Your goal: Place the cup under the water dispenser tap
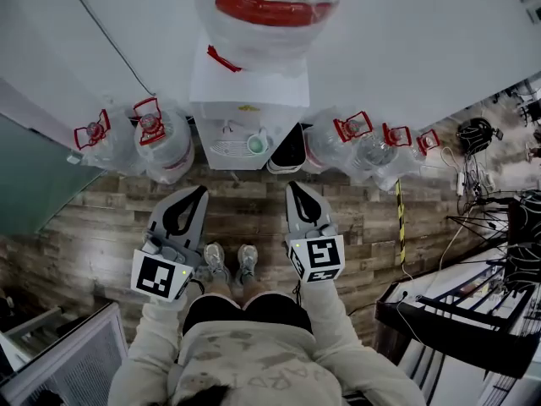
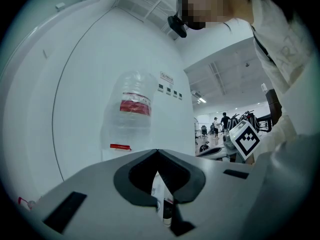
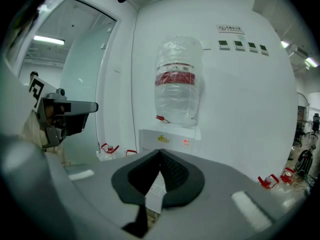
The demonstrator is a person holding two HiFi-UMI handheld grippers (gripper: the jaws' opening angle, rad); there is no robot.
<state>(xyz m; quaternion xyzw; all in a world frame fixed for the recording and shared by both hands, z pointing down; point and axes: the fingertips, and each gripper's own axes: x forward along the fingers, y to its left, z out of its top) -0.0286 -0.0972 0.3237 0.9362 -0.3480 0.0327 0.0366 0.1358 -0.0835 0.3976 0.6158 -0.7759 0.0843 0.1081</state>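
A white water dispenser [image 1: 245, 100] stands against the wall with a clear bottle [image 1: 270, 7] bearing a red label on top. A small cup [image 1: 256, 145] with a greenish inside sits in the dispenser's tap recess, beside the grille. My left gripper [image 1: 200, 191] and right gripper [image 1: 296, 186] are held side by side in front of the dispenser, well short of it, both shut and empty. In the left gripper view the jaws of the left gripper [image 2: 158, 153] meet below the bottle [image 2: 134, 109]. In the right gripper view the right gripper [image 3: 160, 153] points at the dispenser [image 3: 170, 140].
Several empty water bottles with red handles lie on the floor left [image 1: 152, 138] and right [image 1: 363, 146] of the dispenser. A black bin [image 1: 289, 150] stands right beside it. Metal racks [image 1: 473, 303] fill the right side, and a glass partition [image 1: 34, 176] is on the left.
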